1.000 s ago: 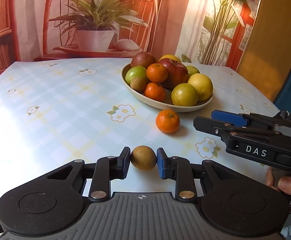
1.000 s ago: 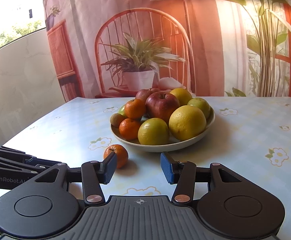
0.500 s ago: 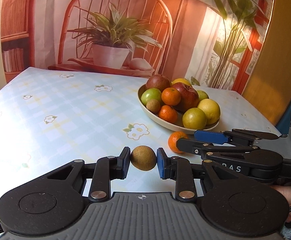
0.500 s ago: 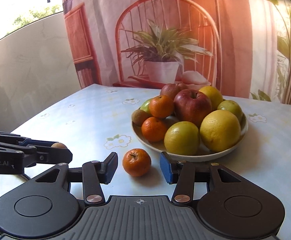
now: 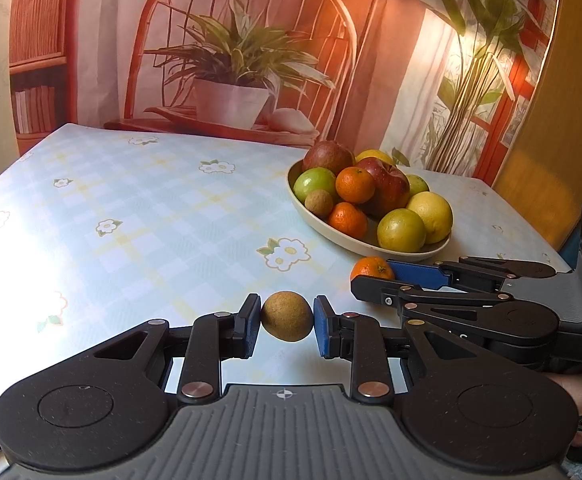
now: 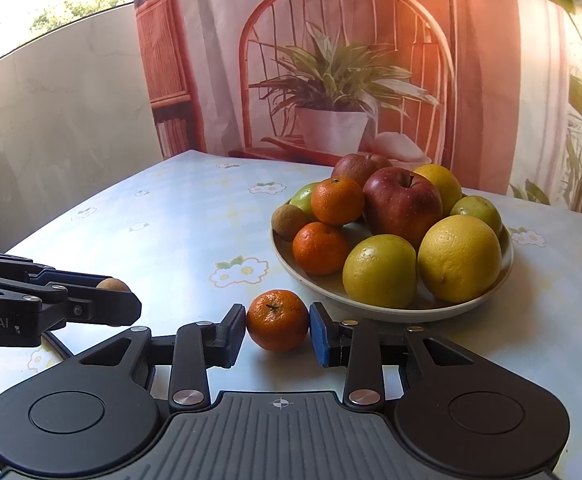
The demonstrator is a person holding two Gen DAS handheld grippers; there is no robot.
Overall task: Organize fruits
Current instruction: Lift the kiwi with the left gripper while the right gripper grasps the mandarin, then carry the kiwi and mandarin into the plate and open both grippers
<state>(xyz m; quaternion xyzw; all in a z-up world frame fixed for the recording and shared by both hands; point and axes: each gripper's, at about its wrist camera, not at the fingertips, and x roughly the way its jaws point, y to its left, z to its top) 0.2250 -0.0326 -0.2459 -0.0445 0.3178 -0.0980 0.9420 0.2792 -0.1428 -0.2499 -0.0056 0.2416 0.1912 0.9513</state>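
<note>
My left gripper (image 5: 287, 322) is shut on a small brown round fruit (image 5: 287, 316) and holds it above the flowered tablecloth. In the right wrist view the same gripper (image 6: 127, 304) shows at the left with the brown fruit (image 6: 111, 284) between its fingers. My right gripper (image 6: 278, 330) has its jaws around a loose tangerine (image 6: 277, 320) that lies on the table just in front of the bowl; both pads sit at its sides. That tangerine (image 5: 371, 269) also shows in the left wrist view. A cream bowl (image 6: 371, 308) holds apples, tangerines, yellow and green fruit.
The bowl (image 5: 331, 236) stands right of the table's middle. A printed backdrop with a chair and plant (image 5: 231, 80) hangs behind the far table edge. A pale wall (image 6: 51, 120) is at the left. A yellow panel (image 5: 563, 120) is at the right.
My right gripper moved forward and left until its jaws came around the loose tangerine, then narrowed onto it. My left gripper rose and drew back a little, still holding the brown fruit.
</note>
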